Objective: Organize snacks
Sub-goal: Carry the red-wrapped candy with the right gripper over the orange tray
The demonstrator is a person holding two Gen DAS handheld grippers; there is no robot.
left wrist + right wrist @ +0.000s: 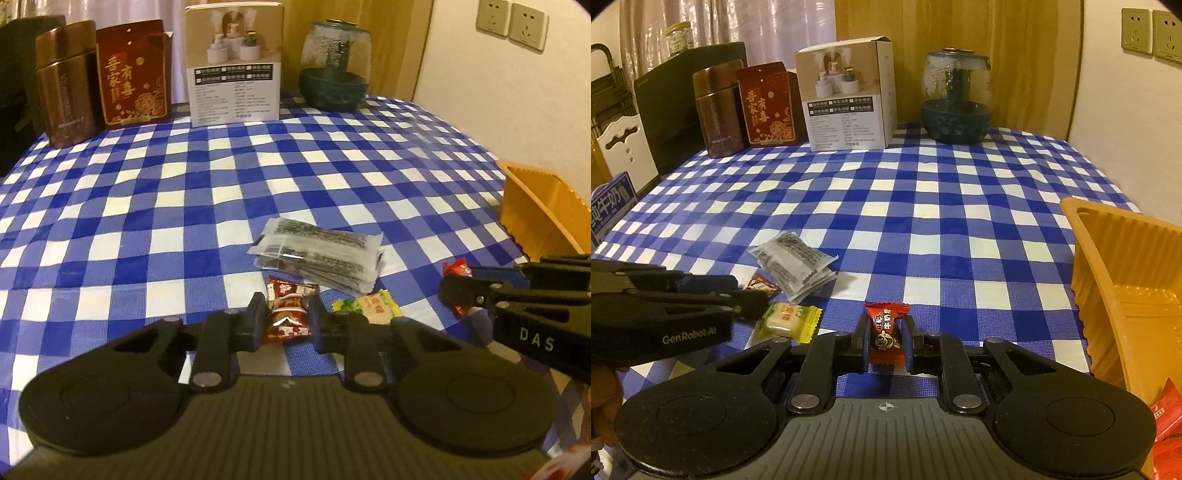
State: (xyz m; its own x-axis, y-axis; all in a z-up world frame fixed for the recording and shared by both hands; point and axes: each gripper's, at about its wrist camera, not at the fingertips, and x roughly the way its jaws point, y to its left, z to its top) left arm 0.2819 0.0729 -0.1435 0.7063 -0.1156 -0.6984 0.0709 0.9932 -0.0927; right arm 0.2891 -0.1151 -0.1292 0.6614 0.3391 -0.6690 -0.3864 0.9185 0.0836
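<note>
Snacks are being gathered: we are gripping a dark red candy (286, 314) in the closed left gripper (284, 323) at lower centre and a bright red candy (886, 332) in the closed right gripper (886, 338), probably carrying both next to the orange bin (1126, 280) at right.

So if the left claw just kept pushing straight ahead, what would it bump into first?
Probably the stack of clear seaweed packets, lying just beyond the dark red candy that the left gripper is clamping. Depth is hard to judge here.
</note>
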